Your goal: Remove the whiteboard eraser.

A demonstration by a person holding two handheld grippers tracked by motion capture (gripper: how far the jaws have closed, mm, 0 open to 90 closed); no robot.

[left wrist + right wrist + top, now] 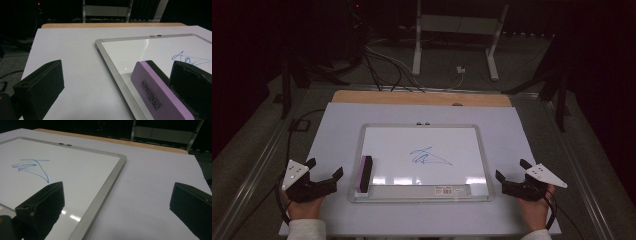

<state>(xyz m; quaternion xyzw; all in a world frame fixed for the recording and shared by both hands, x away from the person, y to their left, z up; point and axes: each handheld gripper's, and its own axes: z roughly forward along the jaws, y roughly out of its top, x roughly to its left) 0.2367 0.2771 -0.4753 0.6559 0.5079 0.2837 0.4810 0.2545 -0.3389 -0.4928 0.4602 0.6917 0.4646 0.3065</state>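
Note:
A whiteboard (482, 150) with a grey frame lies flat in the middle of the white table. A blue scribble (428, 157) marks its centre. A purple eraser (364, 173) with a black felt side rests on the board's left edge. My left gripper (325, 167) sits on the table just left of the eraser, open and holding nothing. In the left gripper view the eraser (155, 95) lies close by the right jaw, apart from the left gripper (116, 72). My right gripper (512, 169) rests open and holding nothing beside the board's right edge (105, 192), with the scribble (32, 166) beyond its left jaw.
A wooden strip (422, 98) runs along the table's far edge. Beyond it, on the dark floor, stand white stand legs (417, 55) and loose cables (382, 70). A label strip (444, 190) sits along the board's near frame. A hand holds each gripper at the table's near corners.

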